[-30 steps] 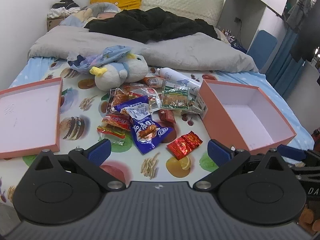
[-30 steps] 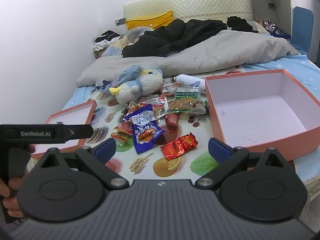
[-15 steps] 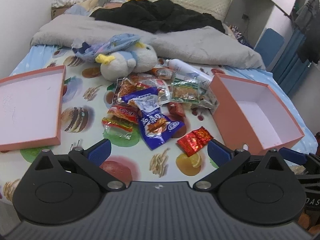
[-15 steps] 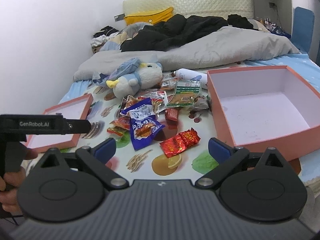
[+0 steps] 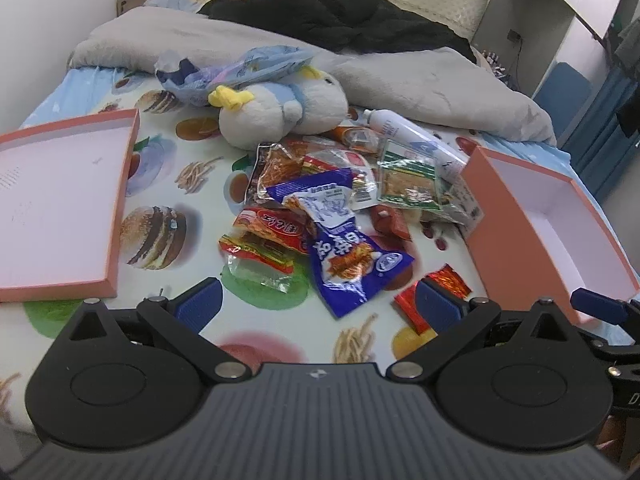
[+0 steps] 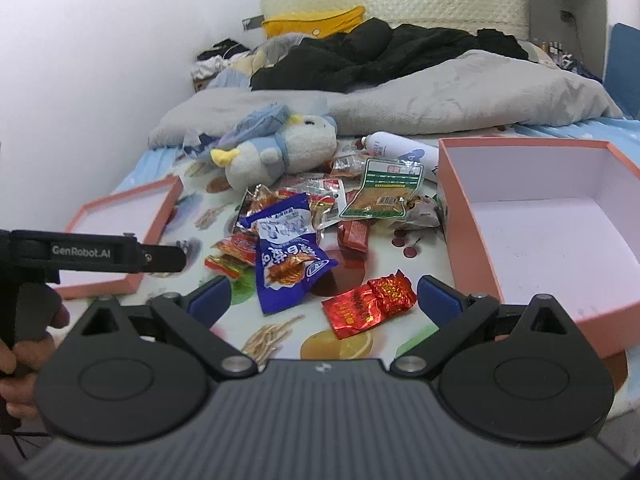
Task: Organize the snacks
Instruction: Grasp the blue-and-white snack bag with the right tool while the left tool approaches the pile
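We've packed nothing yet: box point(image 6: 540, 240) empty, snacks point(image 6: 304, 232) all piled on the bed point(image 5: 176, 264) between box and lid point(image 5: 60, 200). Left gripper point(image 5: 318, 304) and right gripper point(image 6: 324, 298) both spread wide, holding nothing

Both grippers closer to snack pile point(image 5: 332, 216) vs 1 s ago; left gripper point(image 5: 318, 306) pitched down more.
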`<state>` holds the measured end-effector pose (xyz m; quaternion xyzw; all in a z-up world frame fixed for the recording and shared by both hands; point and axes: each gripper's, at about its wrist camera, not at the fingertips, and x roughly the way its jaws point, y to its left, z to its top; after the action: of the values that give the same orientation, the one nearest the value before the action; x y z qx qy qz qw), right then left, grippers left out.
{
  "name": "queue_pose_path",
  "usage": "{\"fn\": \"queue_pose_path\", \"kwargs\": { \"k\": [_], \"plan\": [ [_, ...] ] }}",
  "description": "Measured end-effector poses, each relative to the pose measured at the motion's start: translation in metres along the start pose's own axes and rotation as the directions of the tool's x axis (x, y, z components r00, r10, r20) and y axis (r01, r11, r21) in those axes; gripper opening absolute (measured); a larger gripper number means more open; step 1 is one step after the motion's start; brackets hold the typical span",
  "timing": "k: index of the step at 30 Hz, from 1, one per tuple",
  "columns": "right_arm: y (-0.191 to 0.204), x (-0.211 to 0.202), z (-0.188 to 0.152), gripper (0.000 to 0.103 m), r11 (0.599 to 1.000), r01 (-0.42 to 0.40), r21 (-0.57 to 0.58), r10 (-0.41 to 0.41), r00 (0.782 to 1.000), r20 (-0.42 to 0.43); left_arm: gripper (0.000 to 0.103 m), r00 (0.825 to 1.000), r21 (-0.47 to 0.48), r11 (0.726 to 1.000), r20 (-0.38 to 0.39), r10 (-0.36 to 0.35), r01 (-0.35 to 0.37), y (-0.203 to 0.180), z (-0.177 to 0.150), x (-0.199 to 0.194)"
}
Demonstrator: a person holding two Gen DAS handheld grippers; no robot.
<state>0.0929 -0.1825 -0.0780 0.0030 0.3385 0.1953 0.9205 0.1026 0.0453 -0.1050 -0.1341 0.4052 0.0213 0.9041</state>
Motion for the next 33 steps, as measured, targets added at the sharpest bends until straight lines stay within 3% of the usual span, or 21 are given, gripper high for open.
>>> {"fn": "queue_pose_path", "kwargs": {
  "k": [17, 31, 33],
  "plan": [
    [0.023, 0.145, 0.018, 0.101, 0.974, -0.153, -0.168, 0.138, 0.985, -0.099, 0.103, 0.999, -0.109, 0.994, 0.042, -0.007, 0.012, 0.072, 0.025, 0.116],
    [0.043, 0.227, 0.012, 0.1, 0.95, -0.155, -0.271, 0.106, 0.977, -0.187, 0.102, 0.997, -0.073, 0.994, 0.001, -0.08, 0.079, 0.091, 0.053, 0.171],
    [0.044, 0.233, 0.01, 0.092, 0.948, -0.16, -0.274, 0.107, 0.974, -0.201, 0.102, 0.996, -0.065, 0.994, 0.0, -0.091, 0.091, 0.09, 0.056, 0.175]
  ]
}}
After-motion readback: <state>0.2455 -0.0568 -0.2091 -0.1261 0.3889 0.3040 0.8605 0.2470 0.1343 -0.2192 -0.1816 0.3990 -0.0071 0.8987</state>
